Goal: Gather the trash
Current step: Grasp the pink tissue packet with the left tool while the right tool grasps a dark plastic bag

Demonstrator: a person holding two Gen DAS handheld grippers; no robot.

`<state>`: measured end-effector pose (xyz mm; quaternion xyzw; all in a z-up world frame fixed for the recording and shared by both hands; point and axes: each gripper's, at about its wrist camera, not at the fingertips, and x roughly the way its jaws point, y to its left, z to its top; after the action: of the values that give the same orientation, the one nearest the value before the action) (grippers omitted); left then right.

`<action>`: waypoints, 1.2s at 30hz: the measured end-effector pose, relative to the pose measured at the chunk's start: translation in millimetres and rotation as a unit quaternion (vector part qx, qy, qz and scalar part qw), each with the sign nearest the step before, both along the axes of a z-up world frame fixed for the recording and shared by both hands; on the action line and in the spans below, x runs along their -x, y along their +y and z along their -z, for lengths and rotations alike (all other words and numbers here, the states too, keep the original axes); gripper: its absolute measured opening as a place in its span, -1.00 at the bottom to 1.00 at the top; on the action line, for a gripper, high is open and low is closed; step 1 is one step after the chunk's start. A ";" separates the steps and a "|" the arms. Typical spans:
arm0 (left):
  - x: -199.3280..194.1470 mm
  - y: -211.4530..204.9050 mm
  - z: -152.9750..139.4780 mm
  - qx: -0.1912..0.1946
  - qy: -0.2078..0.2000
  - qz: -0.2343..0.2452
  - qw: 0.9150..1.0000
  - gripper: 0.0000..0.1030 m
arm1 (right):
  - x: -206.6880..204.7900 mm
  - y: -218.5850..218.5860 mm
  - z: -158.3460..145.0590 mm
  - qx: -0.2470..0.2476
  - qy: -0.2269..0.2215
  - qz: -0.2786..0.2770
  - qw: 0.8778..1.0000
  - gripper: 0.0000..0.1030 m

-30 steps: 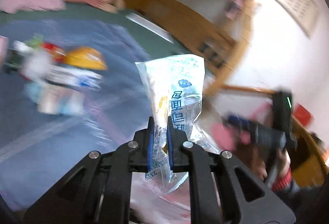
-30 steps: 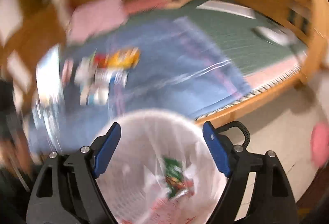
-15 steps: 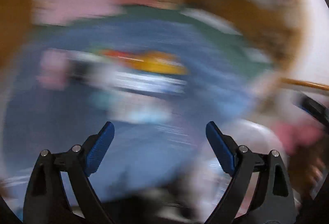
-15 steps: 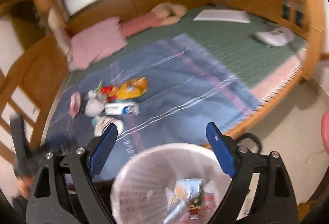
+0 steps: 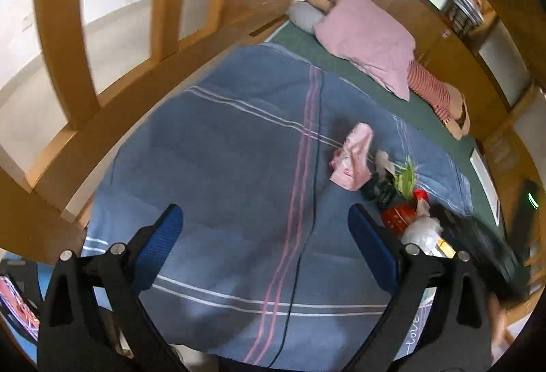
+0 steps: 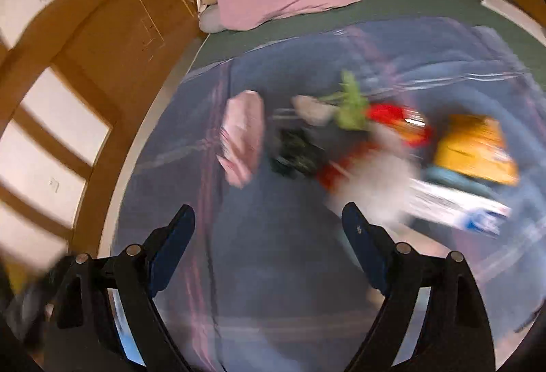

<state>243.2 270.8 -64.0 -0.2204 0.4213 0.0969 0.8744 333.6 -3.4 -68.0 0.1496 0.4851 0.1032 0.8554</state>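
Note:
A heap of trash lies on a blue striped blanket [image 5: 239, 167] on the bed. In the left wrist view it holds a pink wrapper [image 5: 353, 160], a green wrapper [image 5: 406, 179], a red packet [image 5: 399, 218] and a crumpled white bag [image 5: 421, 230]. My left gripper [image 5: 266, 246] is open and empty above the blanket, left of the heap. The right wrist view is blurred: the pink wrapper [image 6: 244, 136], a black wrapper [image 6: 295, 150], the green wrapper [image 6: 351, 106], the red packet [image 6: 396, 119], an orange bag [image 6: 474, 150]. My right gripper [image 6: 268, 242] is open and empty, short of the heap.
A pink pillow [image 5: 368, 34] and a striped red cushion [image 5: 430, 89] lie at the head of the green mattress [image 6: 392, 3]. A wooden bed rail [image 5: 102, 92] runs along the left side. A thin dark cable [image 5: 307, 235] crosses the blanket.
My left gripper opened and let go of the clear snack wrapper, which now lies in the white bin. Both grippers swung away from the bin toward the trash heap on the bed.

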 end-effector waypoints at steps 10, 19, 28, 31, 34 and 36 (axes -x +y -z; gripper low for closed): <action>-4.6 24.8 13.0 0.042 0.025 -0.013 0.999 0.88 | -102.2 104.1 75.6 0.127 0.040 -0.023 0.991 -0.58; 2.5 25.0 13.2 0.049 0.020 -0.014 0.999 0.88 | -38.6 101.7 64.1 0.023 0.062 -0.121 0.990 -0.83; 3.8 37.7 31.5 0.049 0.050 -0.027 0.997 0.88 | 29.1 91.3 61.4 -0.035 0.104 -0.196 0.975 -0.43; 3.0 40.5 35.8 0.055 0.056 -0.027 0.997 0.88 | 13.0 54.6 19.1 -0.040 -0.001 -0.111 0.993 0.40; 1.0 40.5 38.6 0.063 0.061 -0.030 0.996 0.88 | -16.9 39.0 10.2 0.002 -0.026 -0.055 0.998 0.40; -1.3 37.6 41.0 0.074 0.062 -0.023 0.995 0.88 | -44.6 38.1 18.9 0.045 -0.020 -0.029 0.998 0.40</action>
<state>244.5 308.4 -105.0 -0.2875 0.4759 0.0993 0.8252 378.2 34.7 -87.0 0.0945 0.4758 0.1087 0.8677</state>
